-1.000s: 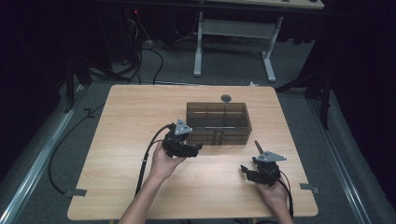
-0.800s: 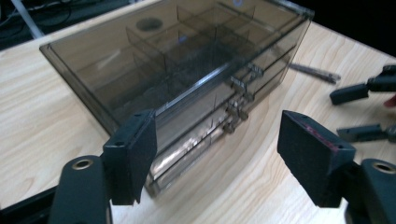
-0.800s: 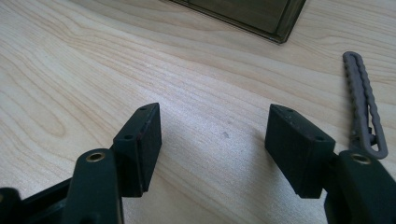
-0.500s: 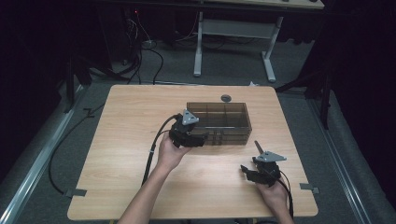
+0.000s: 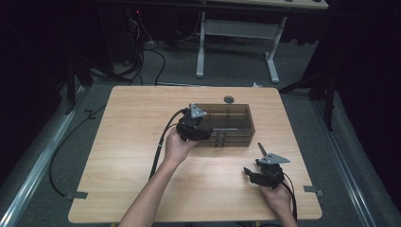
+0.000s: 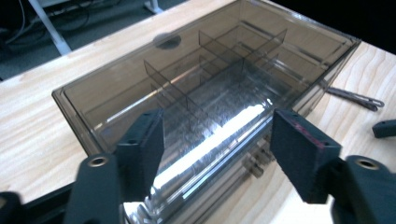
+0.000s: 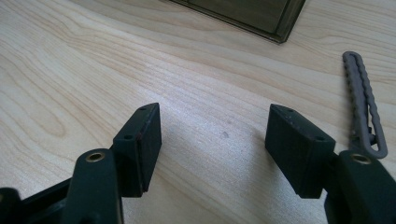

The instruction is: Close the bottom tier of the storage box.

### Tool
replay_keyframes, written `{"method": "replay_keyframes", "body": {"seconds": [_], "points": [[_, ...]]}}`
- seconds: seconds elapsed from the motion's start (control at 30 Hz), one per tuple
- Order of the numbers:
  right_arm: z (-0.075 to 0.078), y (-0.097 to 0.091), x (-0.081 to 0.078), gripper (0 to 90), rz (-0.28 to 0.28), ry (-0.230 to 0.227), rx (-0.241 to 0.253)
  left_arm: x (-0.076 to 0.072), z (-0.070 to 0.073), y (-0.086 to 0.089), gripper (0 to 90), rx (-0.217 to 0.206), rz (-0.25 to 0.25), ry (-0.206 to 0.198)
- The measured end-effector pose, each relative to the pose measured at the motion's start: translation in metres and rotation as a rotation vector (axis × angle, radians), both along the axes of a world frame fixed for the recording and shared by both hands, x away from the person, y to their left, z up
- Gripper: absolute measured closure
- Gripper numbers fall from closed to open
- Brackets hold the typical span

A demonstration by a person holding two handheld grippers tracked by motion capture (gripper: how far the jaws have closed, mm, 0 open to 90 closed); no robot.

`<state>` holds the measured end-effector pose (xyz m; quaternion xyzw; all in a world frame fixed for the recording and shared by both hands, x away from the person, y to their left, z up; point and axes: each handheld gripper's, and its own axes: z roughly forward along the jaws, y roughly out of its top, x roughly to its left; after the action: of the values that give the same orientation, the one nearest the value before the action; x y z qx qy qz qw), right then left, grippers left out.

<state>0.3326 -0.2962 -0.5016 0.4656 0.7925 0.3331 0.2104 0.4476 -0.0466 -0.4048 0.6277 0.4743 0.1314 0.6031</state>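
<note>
Dark room, grey floor with loose cables (image 5: 61, 156) at 9 o'clock and a white-legged bench frame (image 5: 236, 45) at 12 o'clock; wooden table (image 5: 132, 137) at centre of the high view.

Item 1: smoke-tinted clear plastic organiser box (image 5: 231, 124), just past 12 o'clock of table centre, long side facing the person. Thin dividers split the interior into several compartments; in the left gripper view (image 6: 210, 74) every compartment that can be seen holds nothing. Latch hardware shows on its near long wall.

Item 2: left gripper (image 5: 201, 135), at the box's near-left corner, about 9 o'clock of the box. Jaws have just been closing yet stand fairly wide; the box's near edge lies between them in the left gripper view (image 6: 217, 140), pads not seen pressing on it.

Item 3: right gripper (image 5: 253, 176), at 5 o'clock on the table, well apart from the box. Jaws wide, bare wood between them (image 7: 215, 140).

Item 4: slim ridged grey clip (image 7: 364, 102), flat on the table just beside the right gripper, at 2 o'clock in the right gripper view.

Item 5: small dark round disc (image 5: 229, 99), on the table beyond the box at 12 o'clock.
</note>
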Motion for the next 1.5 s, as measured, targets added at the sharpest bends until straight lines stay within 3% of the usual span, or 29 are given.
{"method": "replay_keyframes", "body": {"seconds": [0.13,0.4,0.57,1.0,1.13,1.5], "points": [[0.0,0.0,0.0,36.6,0.0,0.0,0.0,0.006,-0.003,-0.001,38.5,0.003,-0.017,0.024],[0.0,0.0,0.0,36.5,0.001,0.0,0.001,0.017,-0.002,-0.005,39.1,-0.012,-0.008,0.004],[0.0,0.0,0.0,36.5,0.0,0.0,0.001,0.023,-0.002,-0.006,39.8,-0.046,0.005,0.003],[0.0,0.0,0.0,36.6,0.002,-0.001,0.0,0.035,-0.01,-0.008,39.5,-0.019,0.014,0.045],[0.0,0.0,0.0,36.6,0.002,-0.001,0.0,0.034,-0.011,-0.009,39.7,-0.003,0.014,0.031],[0.0,0.002,0.0,38.3,-0.013,-0.002,0.003,0.033,-0.014,-0.005,39.6,-0.024,-0.007,0.01]]}}
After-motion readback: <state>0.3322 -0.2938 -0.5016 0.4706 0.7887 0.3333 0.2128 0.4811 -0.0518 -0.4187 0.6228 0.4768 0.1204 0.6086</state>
